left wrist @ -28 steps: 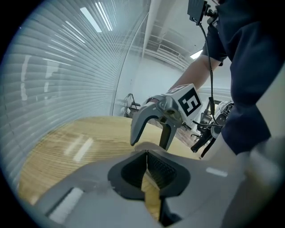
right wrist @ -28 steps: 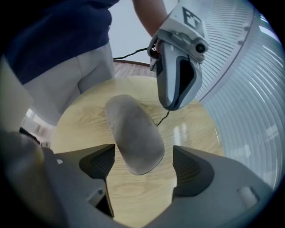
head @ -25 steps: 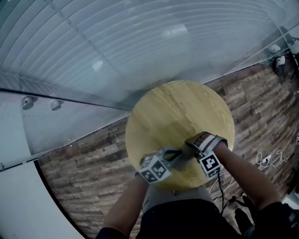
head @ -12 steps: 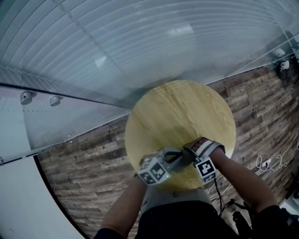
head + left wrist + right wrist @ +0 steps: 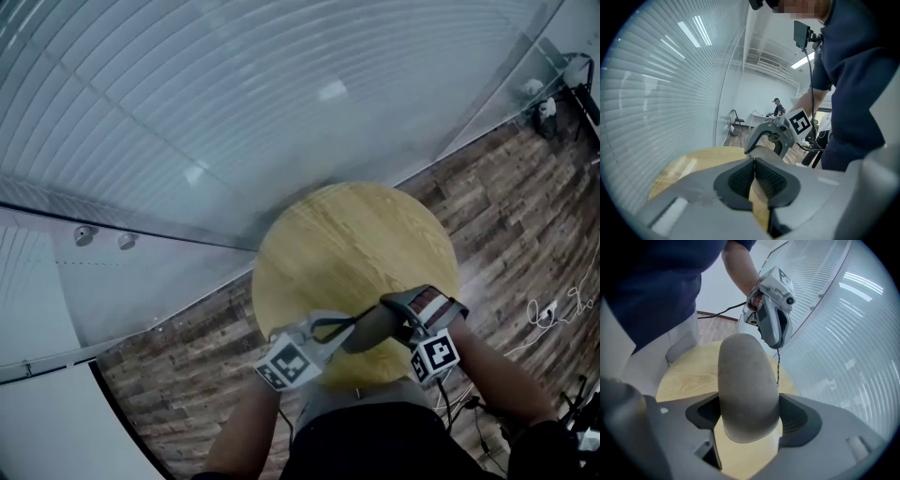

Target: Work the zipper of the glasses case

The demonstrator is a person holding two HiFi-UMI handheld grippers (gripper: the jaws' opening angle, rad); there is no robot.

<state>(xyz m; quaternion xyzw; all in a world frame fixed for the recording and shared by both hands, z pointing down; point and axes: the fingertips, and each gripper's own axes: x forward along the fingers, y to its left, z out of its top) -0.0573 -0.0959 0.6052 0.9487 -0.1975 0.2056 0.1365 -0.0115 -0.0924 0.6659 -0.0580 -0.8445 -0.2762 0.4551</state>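
Currently the left gripper (image 5: 753, 168) is pinched shut on the thin pull cord (image 5: 778, 370) of the grey glasses case (image 5: 745, 376). The case is held above the round desk (image 5: 356, 234) in the right gripper (image 5: 748, 420), whose jaws have just been tightening on it. A hard tug could pull the smooth case out of those pads, or slip the cord free.

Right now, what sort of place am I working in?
Probably an office or lab: a round wooden table beside a curved striped glass wall, wood-plank floor, and a desk and chair farther back.
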